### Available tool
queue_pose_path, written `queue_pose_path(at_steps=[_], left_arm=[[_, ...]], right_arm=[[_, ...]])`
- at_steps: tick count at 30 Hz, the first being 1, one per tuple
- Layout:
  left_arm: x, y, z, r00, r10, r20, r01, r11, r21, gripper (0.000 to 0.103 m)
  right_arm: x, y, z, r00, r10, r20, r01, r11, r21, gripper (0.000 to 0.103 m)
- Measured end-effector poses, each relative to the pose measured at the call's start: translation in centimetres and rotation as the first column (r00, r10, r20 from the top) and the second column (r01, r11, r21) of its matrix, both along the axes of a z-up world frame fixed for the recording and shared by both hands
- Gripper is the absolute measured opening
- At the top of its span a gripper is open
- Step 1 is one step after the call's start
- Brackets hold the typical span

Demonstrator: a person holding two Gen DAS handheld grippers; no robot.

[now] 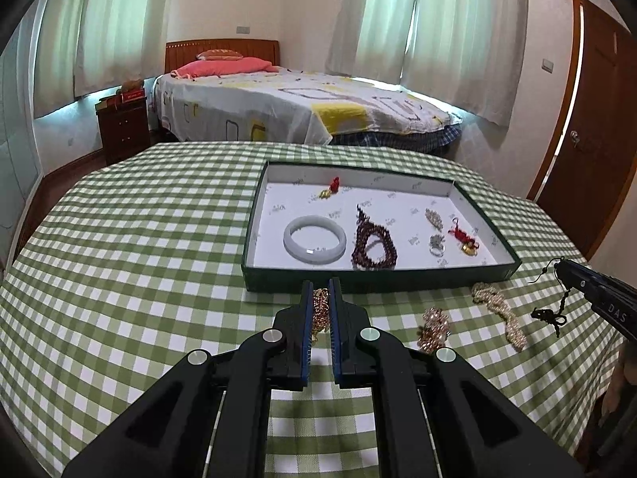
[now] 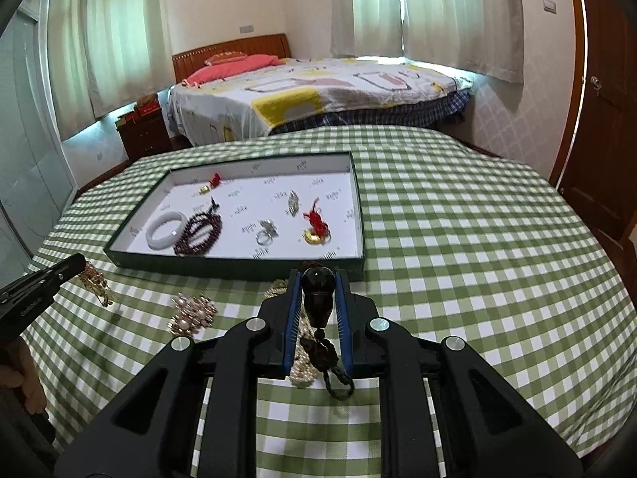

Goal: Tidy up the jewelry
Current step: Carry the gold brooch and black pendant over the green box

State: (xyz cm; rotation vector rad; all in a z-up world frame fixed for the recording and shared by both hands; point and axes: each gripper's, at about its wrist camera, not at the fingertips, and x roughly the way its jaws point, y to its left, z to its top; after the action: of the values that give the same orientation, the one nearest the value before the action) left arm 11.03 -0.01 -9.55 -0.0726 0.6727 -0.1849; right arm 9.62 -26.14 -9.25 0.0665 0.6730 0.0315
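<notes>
A dark green tray (image 1: 370, 281) (image 2: 235, 267) with a white floor lies on the checked table. In it are a white bangle (image 1: 314, 239), a dark red bead bracelet (image 1: 372, 243), a silver ring (image 1: 436, 243), a silver brooch (image 1: 434, 217) and two red-and-gold charms (image 1: 464, 239) (image 1: 331, 189). My left gripper (image 1: 321, 290) is shut on a gold chain (image 1: 320, 310) just before the tray's near wall. My right gripper (image 2: 316, 279) is shut on a dark pendant (image 2: 316, 294) with a hanging cord, also by the near wall.
A pearl and gold brooch (image 1: 434, 328) (image 2: 191, 312) and a pearl strand (image 1: 499, 310) lie on the green checked cloth (image 1: 139, 259) in front of the tray. A bed (image 1: 294, 103), a nightstand (image 1: 123, 127) and a wooden door (image 1: 597, 119) stand beyond the table.
</notes>
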Motion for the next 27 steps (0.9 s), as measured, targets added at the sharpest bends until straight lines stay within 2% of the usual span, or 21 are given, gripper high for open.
queue_pose_path(at_steps=[15, 27], left_arm=[[0.6, -0.6, 4.2, 0.995, -0.028, 0.093, 0.031, 0.999, -0.037, 0.008], [5.3, -1.1, 7.1, 0.986, -0.035, 0.166, 0.044, 0.998, -0.051, 0.008]], right_arm=[[0.3, 1.8, 5.5, 0.989, 0.064, 0.136, -0.066, 0.998, 0.011, 0.017], [5.4, 2.0, 9.1, 0.97, 0.083, 0.228, -0.087, 0.996, 0.007, 0.017]])
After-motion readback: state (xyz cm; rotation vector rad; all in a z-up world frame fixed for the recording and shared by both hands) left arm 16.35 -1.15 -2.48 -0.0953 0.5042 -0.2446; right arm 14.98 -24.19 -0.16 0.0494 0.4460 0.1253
